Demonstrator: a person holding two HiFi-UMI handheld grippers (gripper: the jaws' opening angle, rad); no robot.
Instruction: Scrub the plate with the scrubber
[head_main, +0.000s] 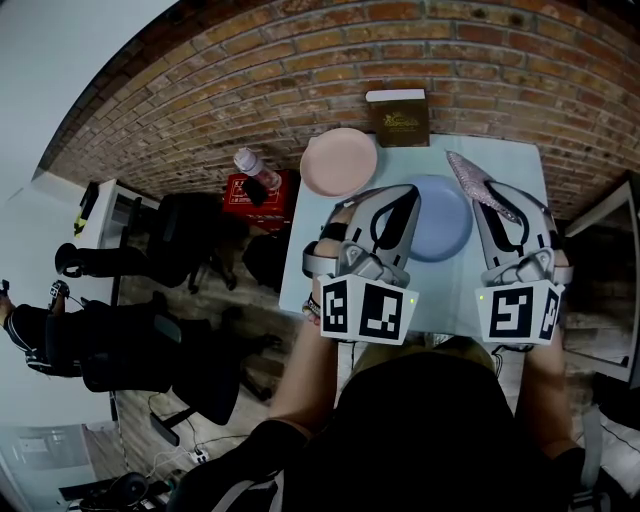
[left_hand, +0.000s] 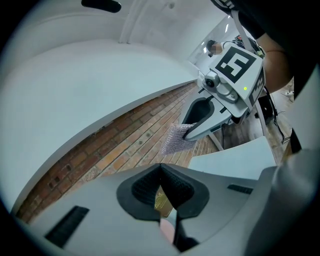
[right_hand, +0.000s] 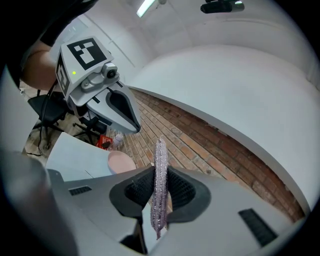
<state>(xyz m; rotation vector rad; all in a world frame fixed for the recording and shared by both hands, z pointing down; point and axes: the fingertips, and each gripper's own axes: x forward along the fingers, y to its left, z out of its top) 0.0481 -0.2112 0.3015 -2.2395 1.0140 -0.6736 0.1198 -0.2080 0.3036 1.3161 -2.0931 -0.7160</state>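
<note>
Nearest, a person's forearms run out to the two marker cubes, both tongs held just above a pale blue surface (head_main: 455, 290) and pointing away from the body. Left tongs (head_main: 402, 198): fully closed, black pads meeting at the tips, nothing seen caught between them. Right tongs (head_main: 490, 197): clamped on the scrubber (head_main: 478, 180), a thin glittery mauve mesh sheet held edge-on between the pads, standing up past the tips and trailing down behind them. The blue plate (head_main: 445, 225) lies flat on the surface between the two tongs. The left tongs' tips overlap its left rim in the head view, though contact cannot be told. The scrubber hangs just past the plate's far right edge, apparently clear of it. Beyond the left tongs' tips and slightly to their left sits an empty pink plate (head_main: 338, 162). Farther out, ahead of the gap between the tongs, a brown book (head_main: 398, 118) lies at the surface's far edge against a brick wall (head_main: 300, 60). Off to the left of the left tongs, below the surface, stands a red box (head_main: 240, 200) with a bottle (head_main: 255, 166) on it.
</note>
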